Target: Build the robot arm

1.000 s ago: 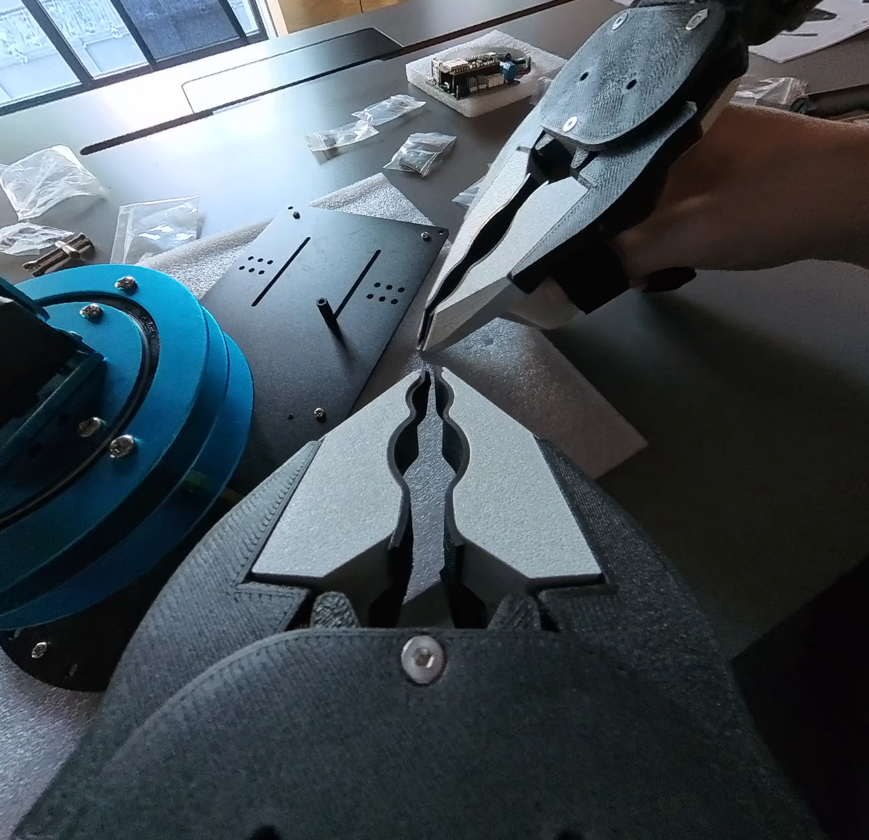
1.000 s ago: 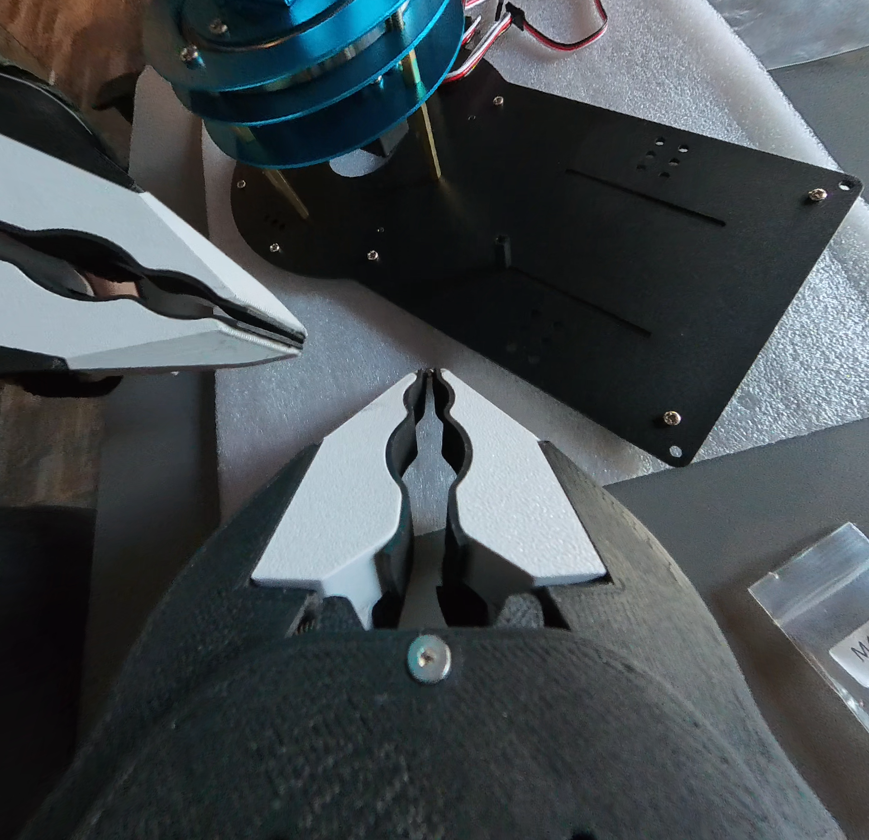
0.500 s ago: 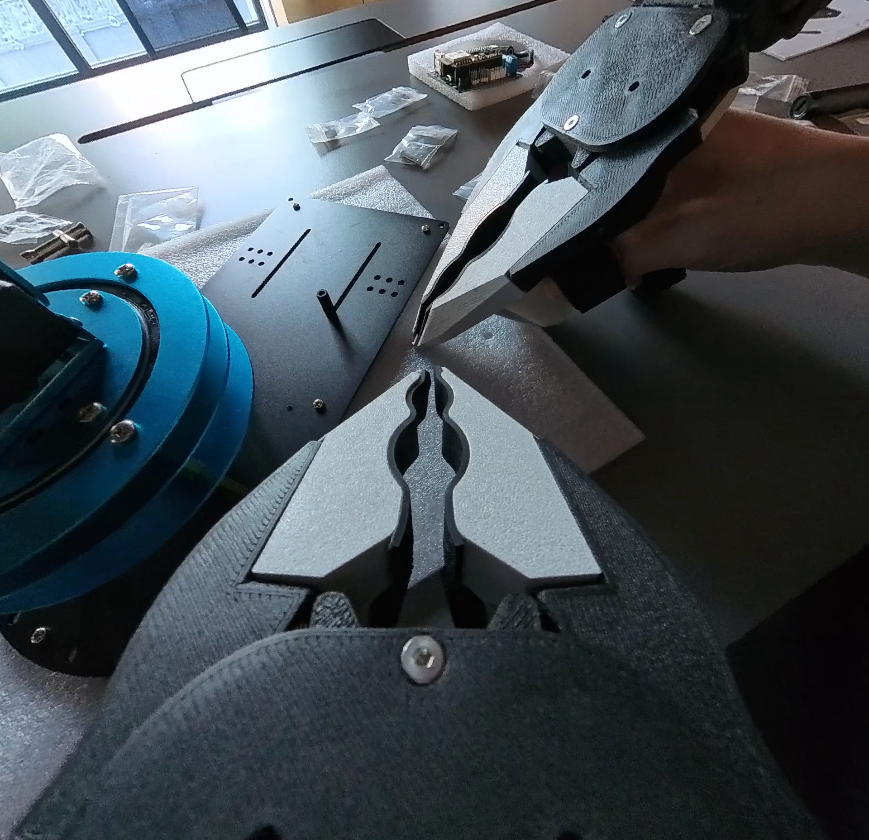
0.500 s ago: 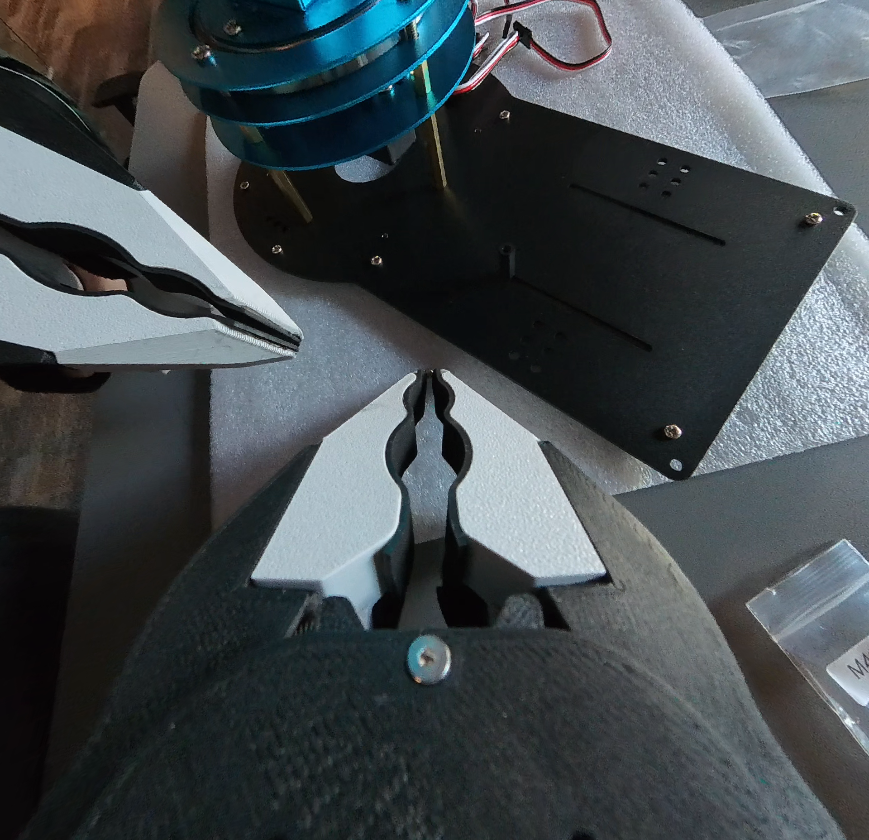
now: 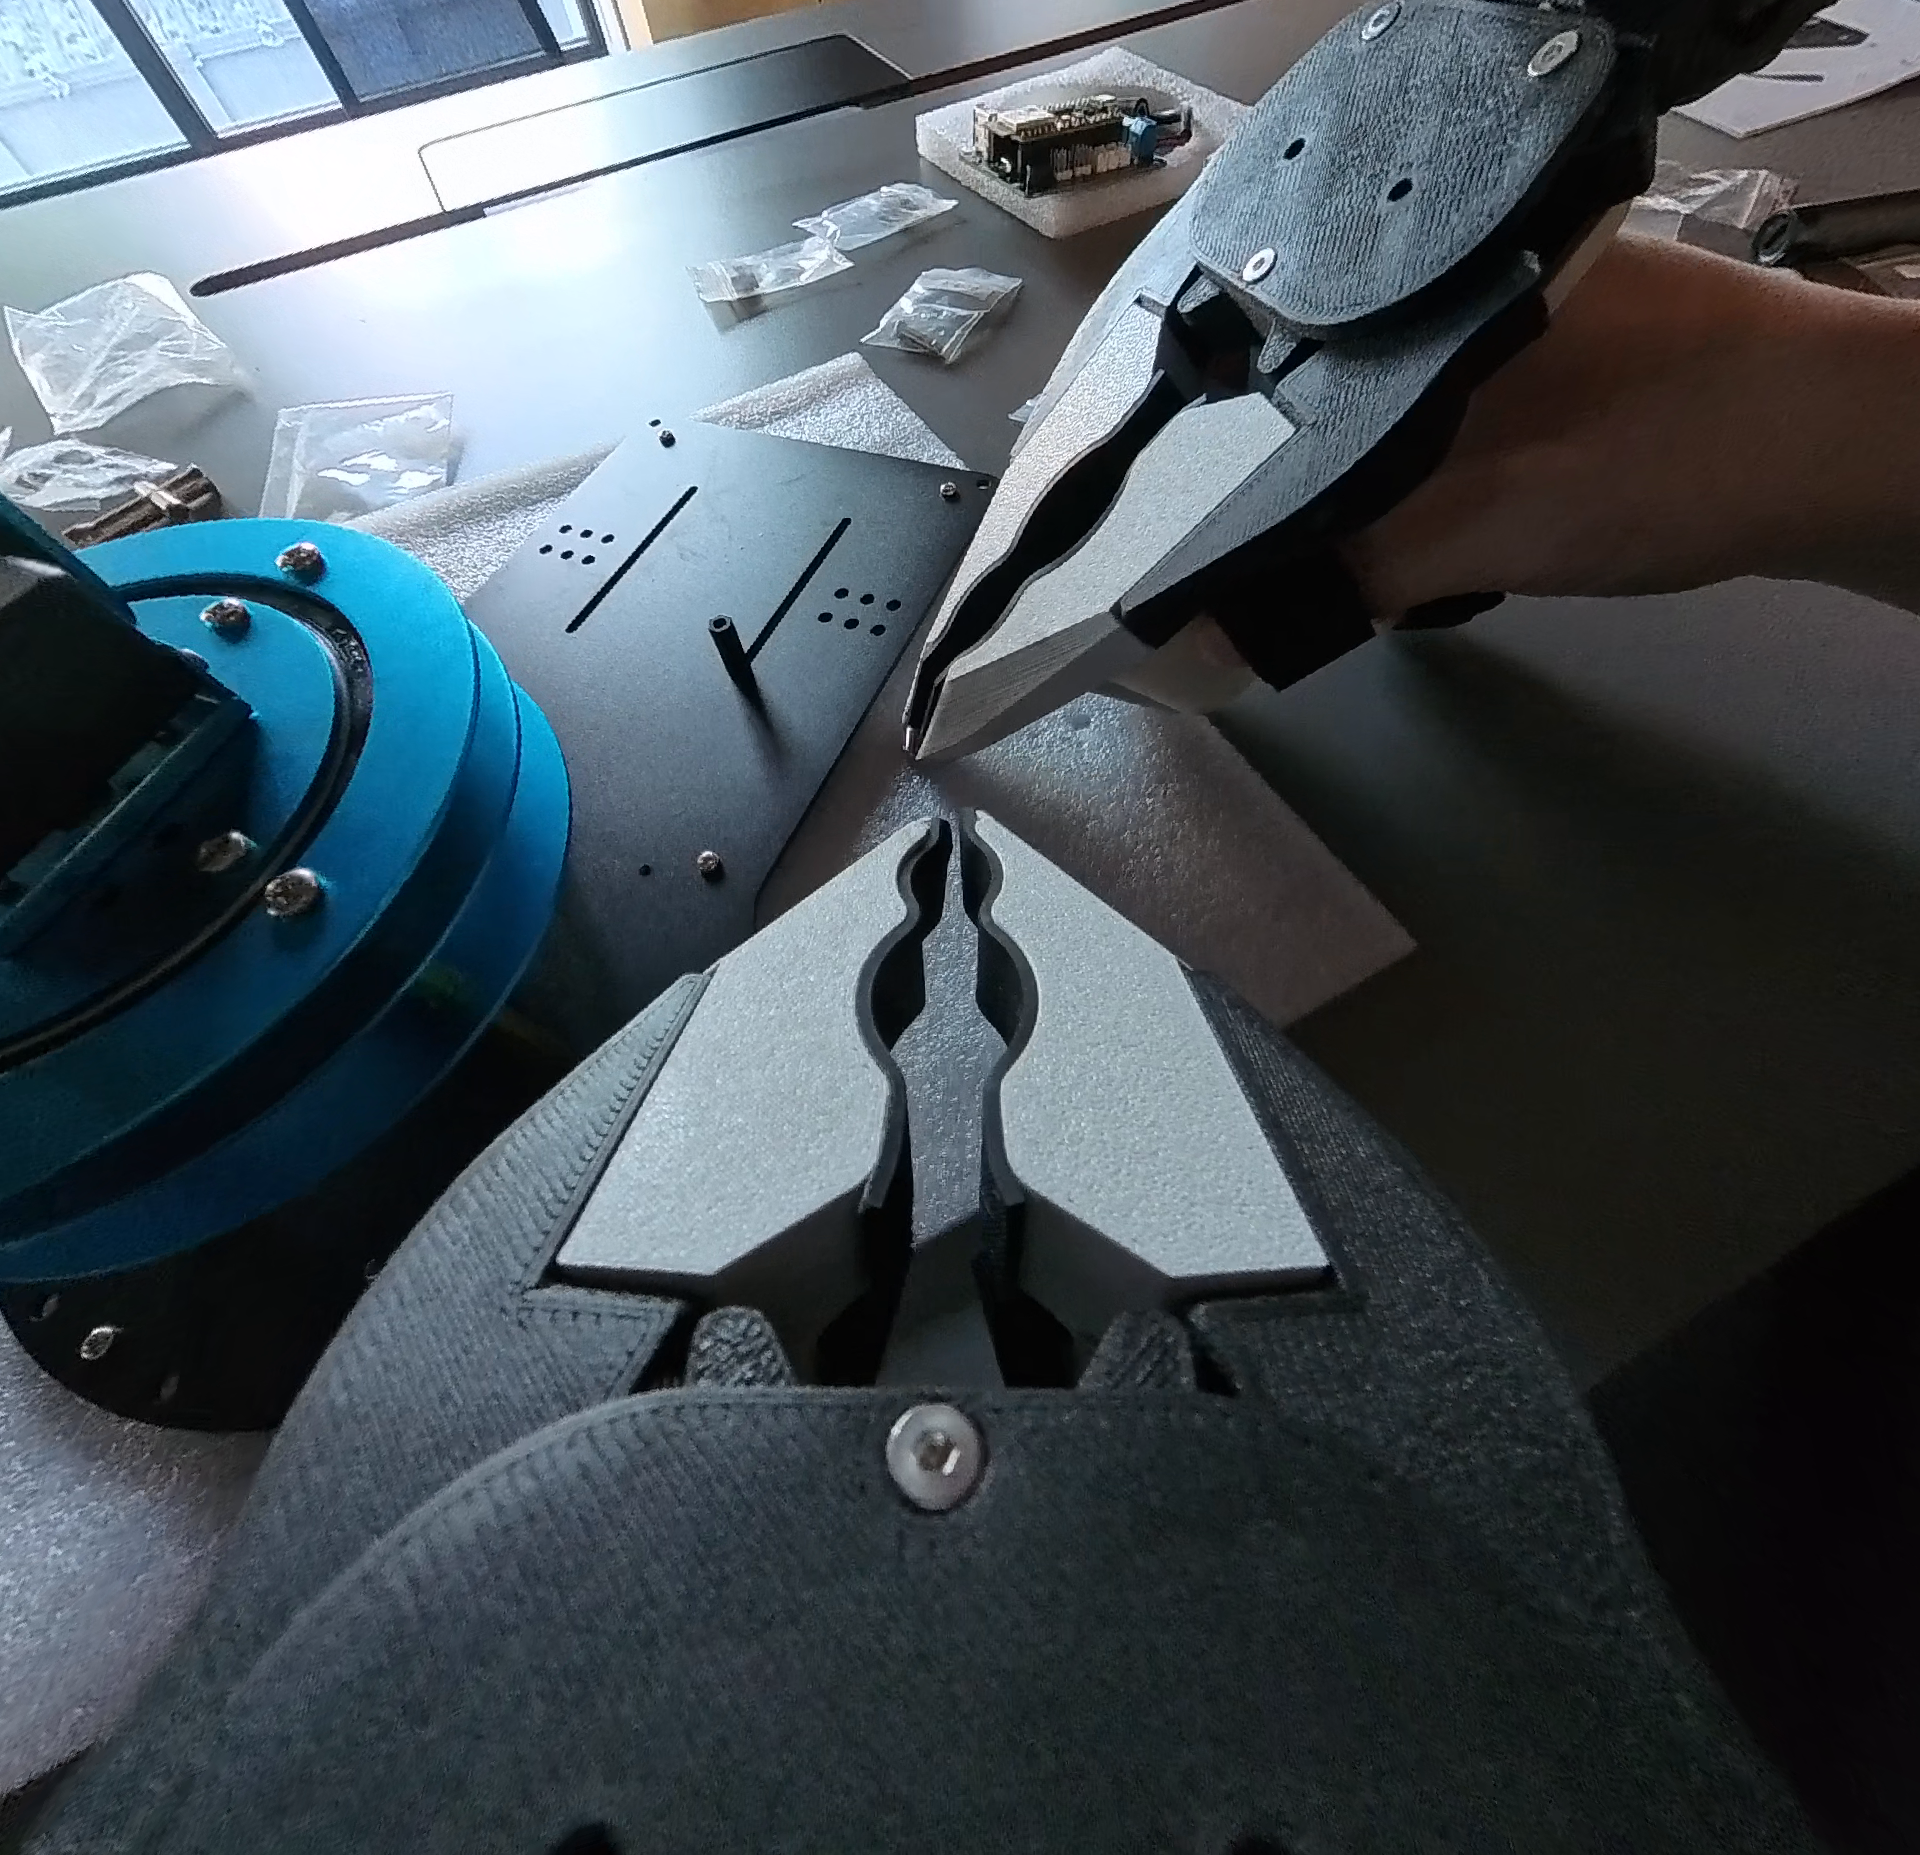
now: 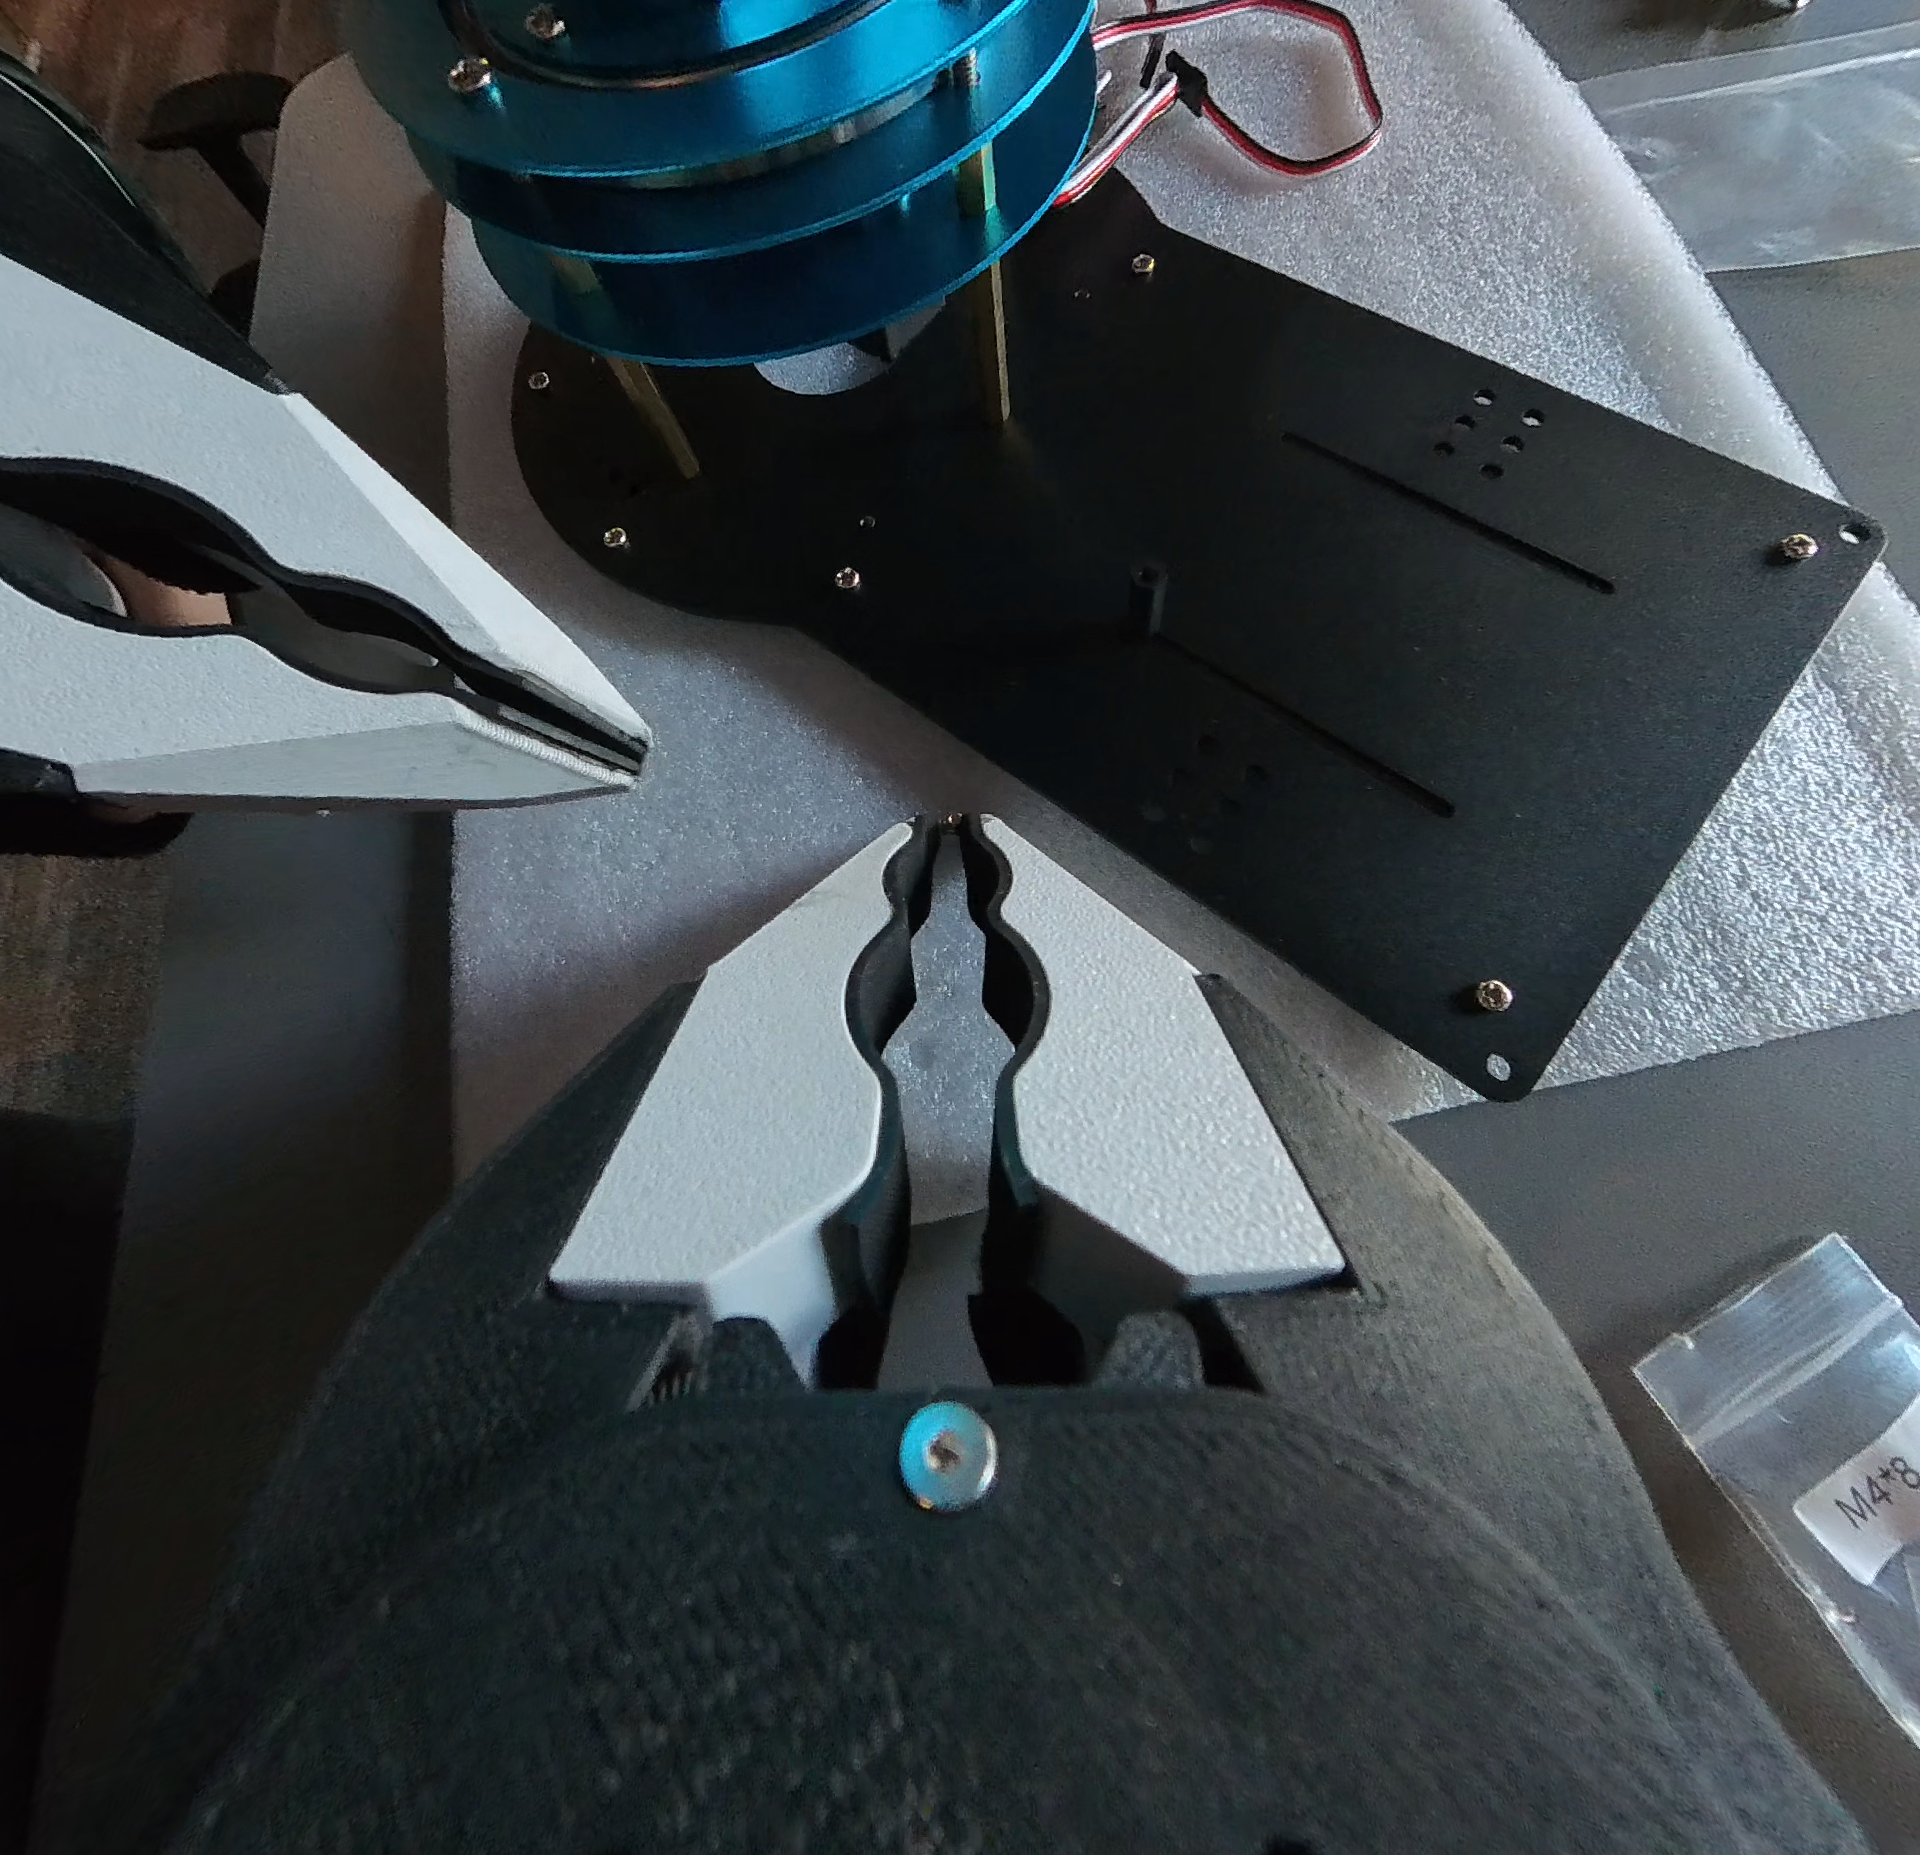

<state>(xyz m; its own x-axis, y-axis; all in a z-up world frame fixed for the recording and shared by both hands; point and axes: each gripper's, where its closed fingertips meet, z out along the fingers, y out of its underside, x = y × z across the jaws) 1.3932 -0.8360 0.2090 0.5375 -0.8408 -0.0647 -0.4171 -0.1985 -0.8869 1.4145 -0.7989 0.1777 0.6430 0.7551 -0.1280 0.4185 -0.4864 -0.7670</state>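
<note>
My right gripper is shut on a small screw, pinched at its tips. It hovers just off the near edge of a black metal plate on white foam. In the left wrist view the right gripper points down at the foam beside the plate, and the screw pokes out of its tips. My left gripper is shut and empty, a short way from the right one's tips; it also shows in the right wrist view. A blue round turntable stands on the plate's end.
A short black standoff rises from the plate. Red, white and black wires trail behind the turntable. Small plastic bags and a circuit board on foam lie farther back. Another bag lies near right. A hand holds the right gripper. My hands' fingertips stand some 6 centimeters from each other.
In the right wrist view the plate and turntable have slid slightly down the frame. Both grippers stay shut and close together.
</note>
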